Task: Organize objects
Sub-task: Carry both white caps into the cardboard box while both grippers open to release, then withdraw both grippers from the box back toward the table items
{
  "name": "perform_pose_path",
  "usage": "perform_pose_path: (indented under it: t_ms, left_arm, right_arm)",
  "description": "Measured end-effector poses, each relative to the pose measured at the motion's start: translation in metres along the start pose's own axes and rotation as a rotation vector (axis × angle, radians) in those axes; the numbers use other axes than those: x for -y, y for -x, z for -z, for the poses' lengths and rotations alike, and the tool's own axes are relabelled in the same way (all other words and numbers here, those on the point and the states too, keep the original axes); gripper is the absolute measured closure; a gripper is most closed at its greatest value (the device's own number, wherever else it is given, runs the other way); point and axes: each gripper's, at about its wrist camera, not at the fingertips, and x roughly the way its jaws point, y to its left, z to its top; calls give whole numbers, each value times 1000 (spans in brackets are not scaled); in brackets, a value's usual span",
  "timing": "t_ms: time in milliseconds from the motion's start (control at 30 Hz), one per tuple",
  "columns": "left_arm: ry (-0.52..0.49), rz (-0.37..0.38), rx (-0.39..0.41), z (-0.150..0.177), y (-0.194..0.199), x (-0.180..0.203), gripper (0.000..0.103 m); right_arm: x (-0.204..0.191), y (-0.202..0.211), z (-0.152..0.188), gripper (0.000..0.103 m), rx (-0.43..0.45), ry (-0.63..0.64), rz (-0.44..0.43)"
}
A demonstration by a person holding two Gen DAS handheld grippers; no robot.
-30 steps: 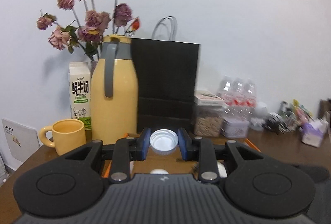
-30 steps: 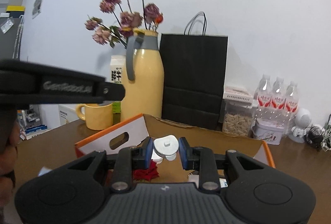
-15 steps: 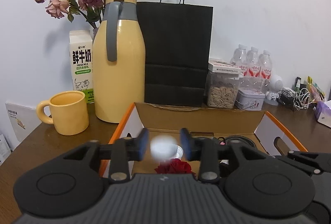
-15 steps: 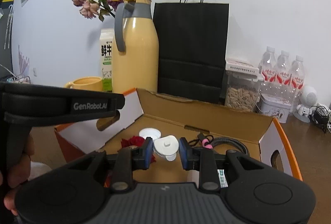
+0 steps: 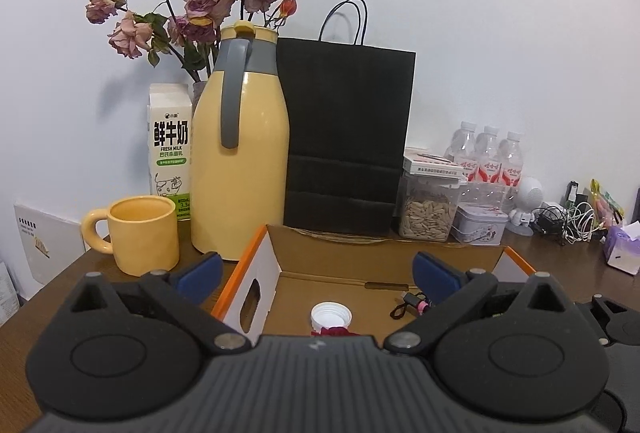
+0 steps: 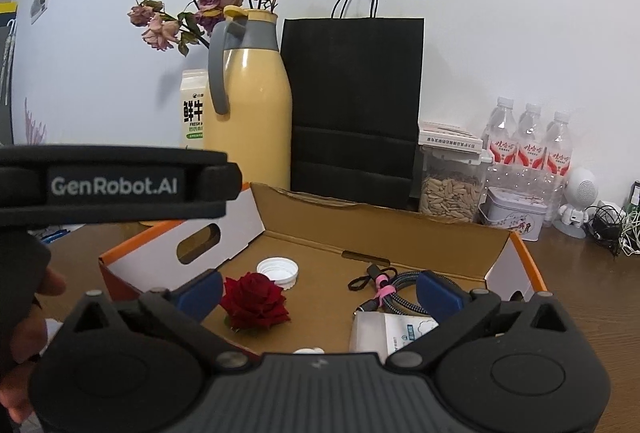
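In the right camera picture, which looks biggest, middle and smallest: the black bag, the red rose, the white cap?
1. black bag
2. red rose
3. white cap

The rose lies nearer the camera, so its lead over the cap is unsure.

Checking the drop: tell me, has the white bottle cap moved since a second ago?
Yes. The white bottle cap left the left gripper, whose jaws have just been opening, and now lies down on the cardboard box floor.
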Motion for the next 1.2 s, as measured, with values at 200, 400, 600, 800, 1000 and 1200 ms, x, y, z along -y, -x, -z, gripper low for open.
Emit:
perform_pose_path:
  t_ms: [200, 400, 600, 800, 1000, 1200]
  left_arm:
    - [2, 1, -9, 0, 0, -1, 0]
    - [9, 17, 20, -4, 12, -2, 0]
    - [6, 42, 55, -12, 34, -1, 0]
    - [9, 56, 84, -15, 63, -4, 0]
    - [-5, 41, 73, -5, 93, -18, 0]
    - [-22, 18, 19, 14, 118, -36, 0]
  right_arm:
    - [1, 2, -1, 0, 13, -6, 7]
    - [2, 11, -3, 0, 55, -9, 11]
    - [4, 38, -8, 0, 139, -8, 9]
    - [7, 74, -9, 0, 176, 5, 7]
    - [16, 110, 3, 0, 169, 20, 26]
    - [28, 143, 25, 0, 127, 21, 48]
